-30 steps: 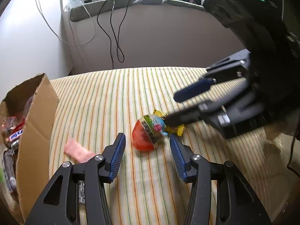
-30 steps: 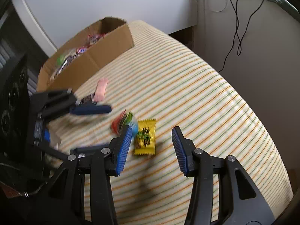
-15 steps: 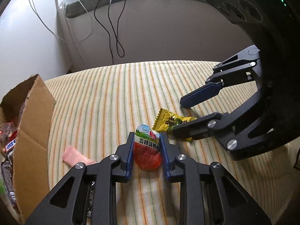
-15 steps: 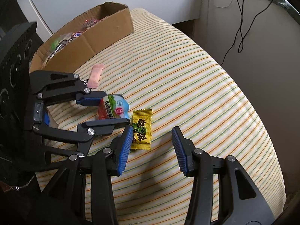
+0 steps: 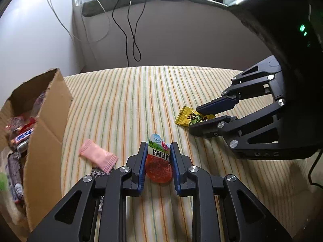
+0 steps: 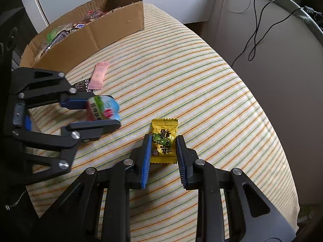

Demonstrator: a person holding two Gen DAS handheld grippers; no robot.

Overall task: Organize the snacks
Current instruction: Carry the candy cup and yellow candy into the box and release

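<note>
My left gripper (image 5: 158,151) is shut on a red jelly cup (image 5: 158,162) with a white and green lid and holds it just above the striped cloth; both also show in the right wrist view, the gripper (image 6: 91,113) and the cup (image 6: 103,110). My right gripper (image 6: 164,145) has its jaws around a yellow candy packet (image 6: 164,141) that lies flat on the cloth, pads at its sides. In the left wrist view that gripper (image 5: 203,119) straddles the packet (image 5: 191,118).
A cardboard box (image 6: 113,26) with several wrapped snacks stands at the table's left; it also shows in the left wrist view (image 5: 42,141). A pink sachet (image 5: 98,158) and a dark packet (image 6: 80,84) lie beside it. Cables (image 5: 131,26) hang down the wall behind.
My left gripper closed on the jelly cup and lifted it slightly. My right gripper moved forward over the yellow packet and narrowed its jaws around it.
</note>
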